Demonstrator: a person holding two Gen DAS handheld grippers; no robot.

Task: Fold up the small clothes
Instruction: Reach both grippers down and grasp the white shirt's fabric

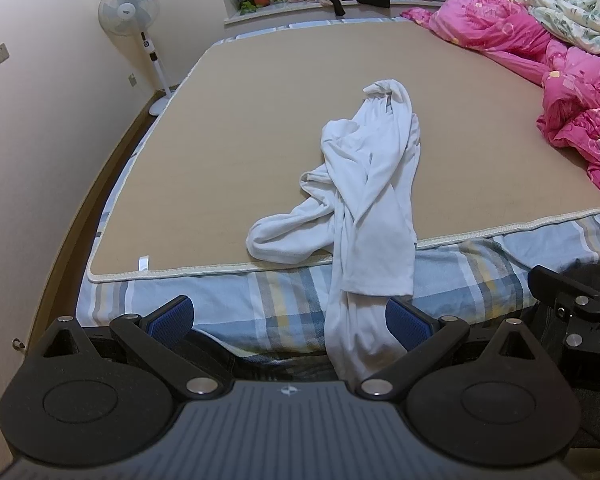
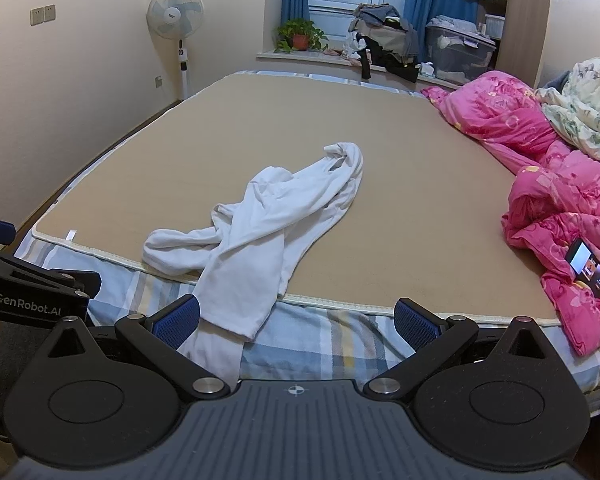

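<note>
A crumpled white garment (image 1: 364, 184) lies twisted on the tan mat (image 1: 260, 128) of the bed, one end hanging over the mat's near edge onto the plaid sheet. It also shows in the right wrist view (image 2: 260, 220). My left gripper (image 1: 288, 324) is open and empty at the bed's near edge; the garment's hanging end drops between its fingers, close to the right pad (image 1: 406, 322). My right gripper (image 2: 296, 322) is open and empty to the right of it; the hanging end lies by its left pad (image 2: 178, 320).
A pink quilt (image 2: 560, 208) with a phone (image 2: 586, 266) on it is heaped on the bed's right side. A standing fan (image 1: 130, 10) is by the left wall. Clothes, a plant (image 2: 300, 36) and a bin sit on the window sill.
</note>
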